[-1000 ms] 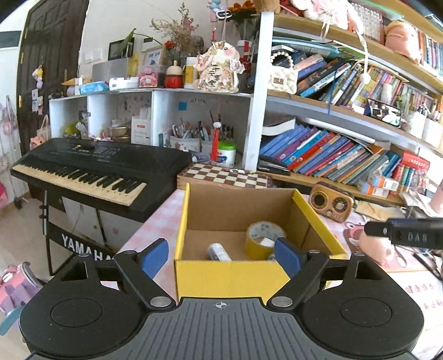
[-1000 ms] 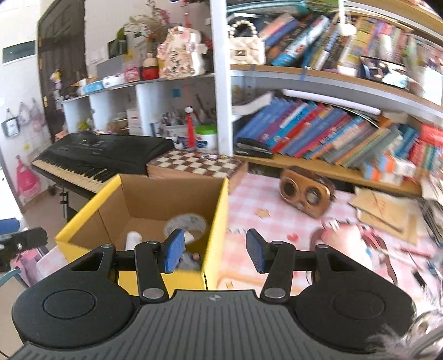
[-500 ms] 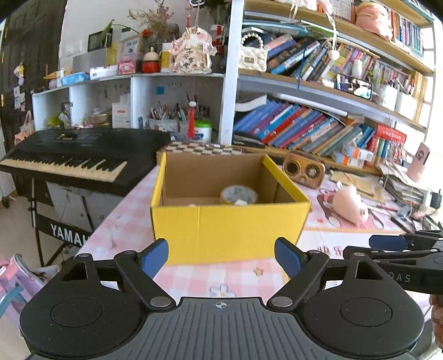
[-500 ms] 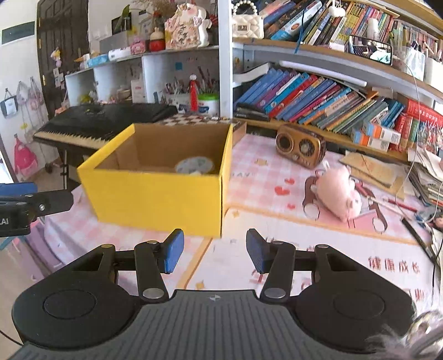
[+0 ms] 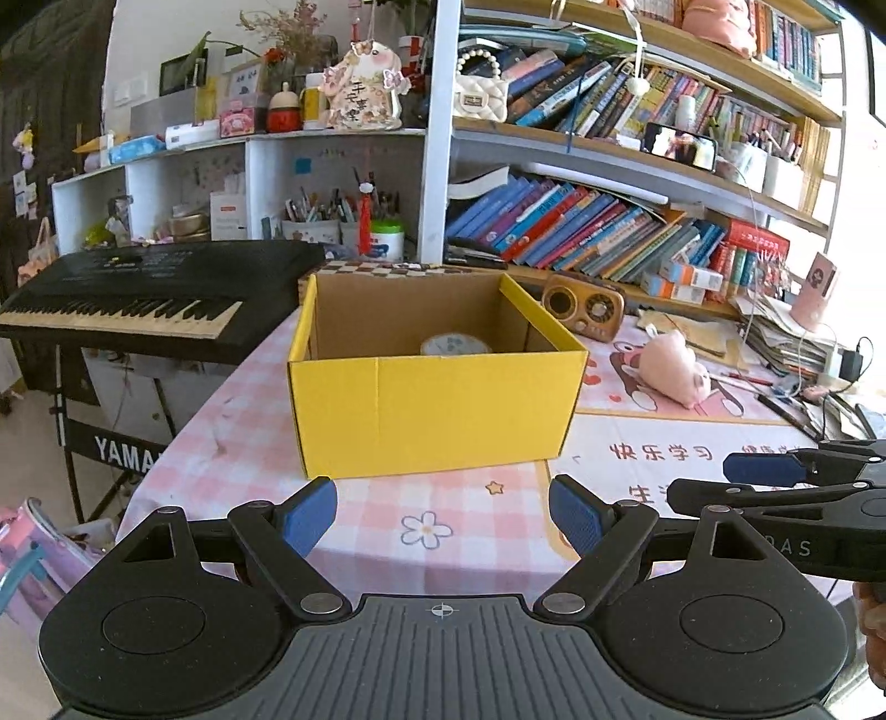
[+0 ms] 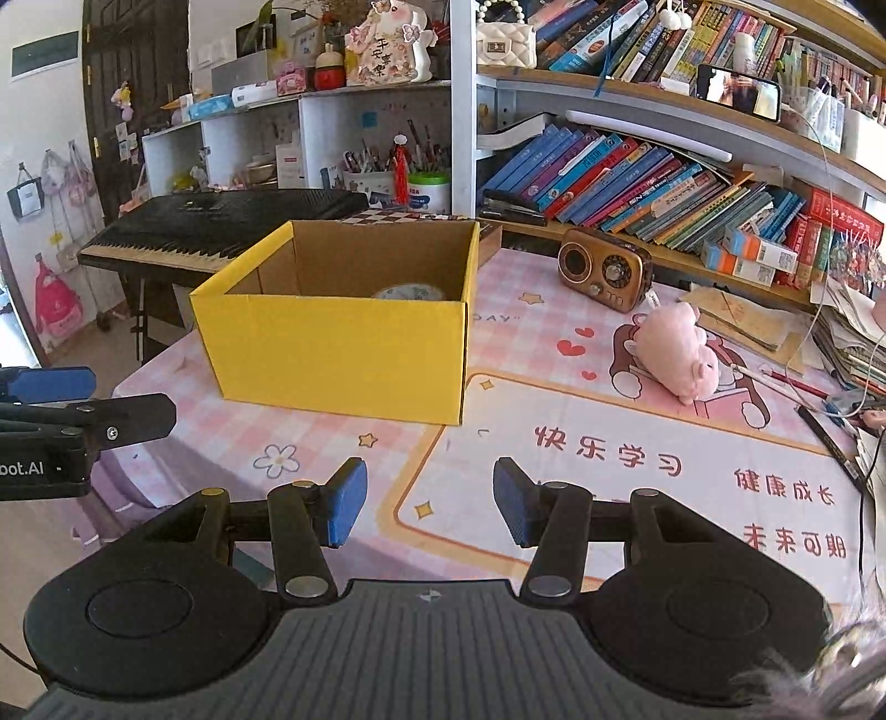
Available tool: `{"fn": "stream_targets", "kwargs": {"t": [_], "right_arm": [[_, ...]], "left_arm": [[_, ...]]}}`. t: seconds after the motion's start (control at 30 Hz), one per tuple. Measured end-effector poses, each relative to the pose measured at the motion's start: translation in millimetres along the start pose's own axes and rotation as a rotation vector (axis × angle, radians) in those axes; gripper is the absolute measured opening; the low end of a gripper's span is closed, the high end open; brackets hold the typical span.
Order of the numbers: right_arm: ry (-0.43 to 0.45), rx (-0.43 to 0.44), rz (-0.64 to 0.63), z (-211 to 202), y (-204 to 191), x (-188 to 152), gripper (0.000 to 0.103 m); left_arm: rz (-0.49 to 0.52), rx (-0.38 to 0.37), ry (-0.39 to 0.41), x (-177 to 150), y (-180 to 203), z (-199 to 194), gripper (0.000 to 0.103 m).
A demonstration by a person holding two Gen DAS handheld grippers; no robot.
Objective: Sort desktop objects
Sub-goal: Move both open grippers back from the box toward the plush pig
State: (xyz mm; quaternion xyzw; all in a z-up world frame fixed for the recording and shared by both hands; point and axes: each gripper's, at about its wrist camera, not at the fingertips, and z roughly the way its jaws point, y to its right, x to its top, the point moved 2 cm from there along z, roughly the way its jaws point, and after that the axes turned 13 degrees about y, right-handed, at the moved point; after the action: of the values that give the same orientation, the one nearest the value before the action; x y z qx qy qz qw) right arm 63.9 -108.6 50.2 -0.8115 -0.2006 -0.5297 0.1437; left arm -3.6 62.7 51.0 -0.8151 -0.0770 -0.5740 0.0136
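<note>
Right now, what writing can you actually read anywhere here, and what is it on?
"YAMA": keyboard stand, rest cut off.
"快乐学习", "健康成长", "未来可期": desk mat.
"平安喜乐": hanging ornament.
"bot.AI": left gripper.
"DAS": right gripper.
Book spines: too small.

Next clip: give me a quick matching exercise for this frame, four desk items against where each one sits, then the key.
Items
1. tape roll
2. pink plush pig
3. retro radio
4. chessboard

Places
A. behind the yellow box, against the shelving
B. lying on the cartoon desk mat, right of the box
C. inside the yellow box
D. upright near the row of leaning books

Pairs: 1-C, 2-B, 3-D, 4-A
</note>
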Motion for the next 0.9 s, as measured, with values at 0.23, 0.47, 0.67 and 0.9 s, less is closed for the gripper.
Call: {"fn": "stream_targets", "kwargs": {"t": [0.23, 0.47, 0.67, 0.9], "right_arm": [[-0.013, -0.006, 0.008, -11, -2, -10, 0.049], [-0.031, -0.041, 0.025, -20, 6, -19, 0.049], [-0.05, -0.081, 0.059, -23, 21, -27, 0.05], [-0.071, -0.125, 0.086, -23, 43, -31, 0.05]], "left_arm": [[0.006, -0.021, -0.019, -6, 6, -4, 0.086], [0.014, -0.072, -0.053, -13, 20, 2, 0.086], [0.034, -0.117, -0.078, -16, 33, 12, 0.086], [0.064, -0.168, -0.105, -16, 56, 28, 0.086]]}}
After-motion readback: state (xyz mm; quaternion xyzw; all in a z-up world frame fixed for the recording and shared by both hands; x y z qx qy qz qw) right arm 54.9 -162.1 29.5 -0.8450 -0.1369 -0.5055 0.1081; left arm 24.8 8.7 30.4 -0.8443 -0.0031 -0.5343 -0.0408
